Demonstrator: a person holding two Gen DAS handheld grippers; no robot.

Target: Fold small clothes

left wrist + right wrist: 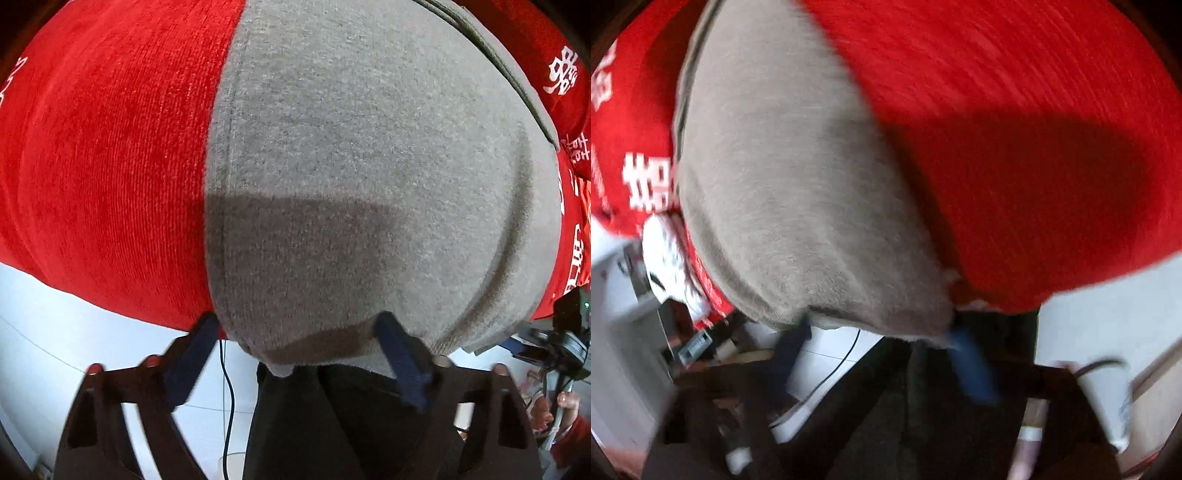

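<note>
Both tongs straddle the near hem of the grey garment [362, 155]: left gripper [299, 332] spread, pads not yet pinching; right gripper [882, 332] narrower, blurred, grip can't tell. Garment runs away from both across red cloth [103, 166]; hem sits crosswise btwn the jaws.

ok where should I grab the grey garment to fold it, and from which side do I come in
Take the grey garment by its near hem, which overhangs the edge of the red cloth toward you. Come in from the near side, one tool on each corner; the left tool already straddles one corner. The rest lies flat, leaving nothing to pinch.
</note>
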